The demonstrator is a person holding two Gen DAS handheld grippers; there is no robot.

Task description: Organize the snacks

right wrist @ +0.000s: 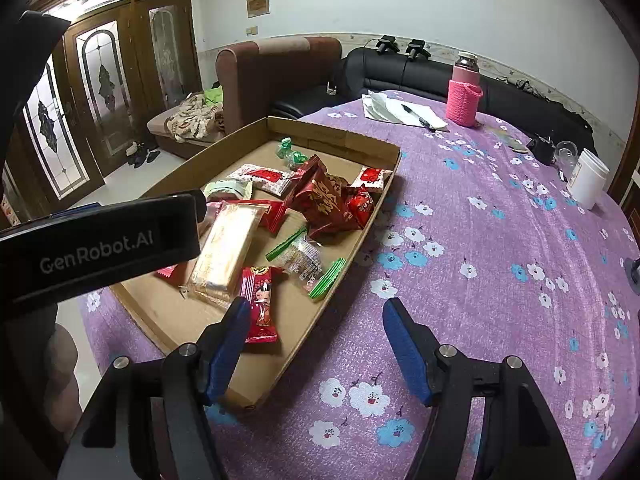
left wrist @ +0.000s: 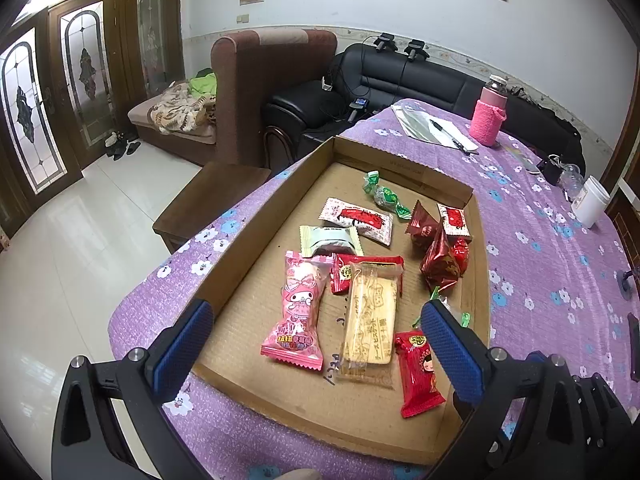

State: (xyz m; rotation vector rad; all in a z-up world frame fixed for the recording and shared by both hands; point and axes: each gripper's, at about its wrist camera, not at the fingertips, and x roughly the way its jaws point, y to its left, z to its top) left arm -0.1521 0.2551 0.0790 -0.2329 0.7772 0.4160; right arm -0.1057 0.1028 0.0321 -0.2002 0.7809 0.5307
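The left gripper [left wrist: 316, 336] hangs over the near end of the tray [left wrist: 256, 240], jaws wide apart and holding nothing. Between its blue pads [left wrist: 186, 344] lie the pink pack [left wrist: 298, 316] at about 10 o'clock from the tray's middle and the biscuit pack [left wrist: 370, 320] beside it; neither touches a pad. The right pad covers part of a green-edged packet [left wrist: 464, 318], too hidden to read. The doll pack [left wrist: 418, 372] lies at 5 o'clock, just beside that pad.

The right gripper [right wrist: 312, 344] is also parted and empty. Its left pad [right wrist: 226, 346] is over the tray's near corner, overlapping the doll pack [right wrist: 262, 304] in the picture; whether it touches cannot be told. Its right pad [right wrist: 406, 354] is over the bare purple cloth [right wrist: 480, 240].

In the right view the left gripper's black body [right wrist: 100, 244] blocks the tray's 9 o'clock side, hiding the pink pack and part of the biscuit pack [right wrist: 226, 252]. Farther in sit the red pouch [right wrist: 324, 200] and green candies [right wrist: 290, 152] at 12 o'clock. Beyond the tray at 1 o'clock stand a pink bottle [right wrist: 464, 96] and, near the right edge, a white cup [right wrist: 588, 180].
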